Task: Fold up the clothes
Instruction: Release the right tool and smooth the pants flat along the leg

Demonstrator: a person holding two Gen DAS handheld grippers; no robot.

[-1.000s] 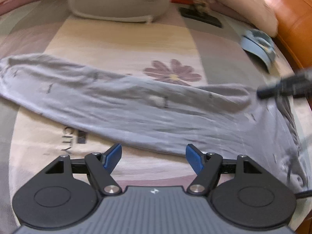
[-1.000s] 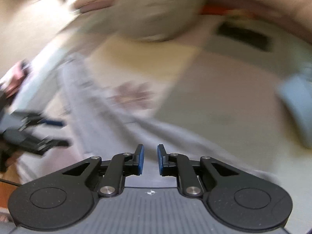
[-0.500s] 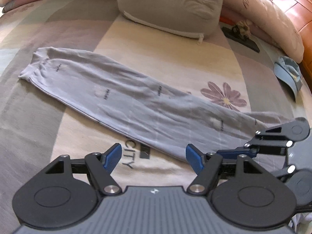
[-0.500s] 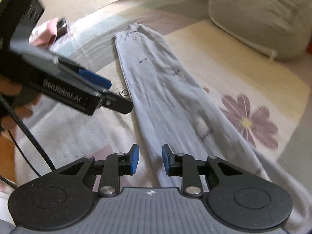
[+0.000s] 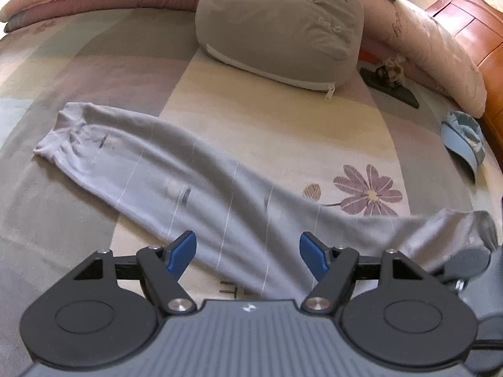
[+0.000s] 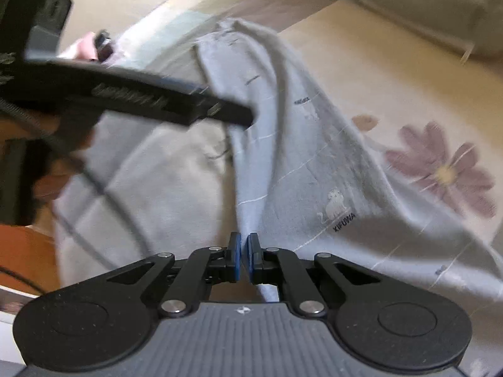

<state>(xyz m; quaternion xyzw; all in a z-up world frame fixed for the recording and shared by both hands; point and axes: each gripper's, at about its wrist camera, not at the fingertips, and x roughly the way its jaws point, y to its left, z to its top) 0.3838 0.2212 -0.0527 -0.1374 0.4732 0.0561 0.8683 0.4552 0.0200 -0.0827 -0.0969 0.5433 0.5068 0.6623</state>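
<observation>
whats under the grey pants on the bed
The grey pants lie on a striped bedsheet with a purple flower print beside them. Dark printed letters peek out; the rest is covered.

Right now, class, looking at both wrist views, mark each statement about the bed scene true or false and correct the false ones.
1. The left gripper has its jaws wide apart. True.
2. The right gripper holds nothing. False: its jaws are closed on the grey garment.
3. The grey garment lies stretched across the bedsheet. True.
4. The grey pillow rests on the garment. False: it lies apart, beyond it.
</observation>
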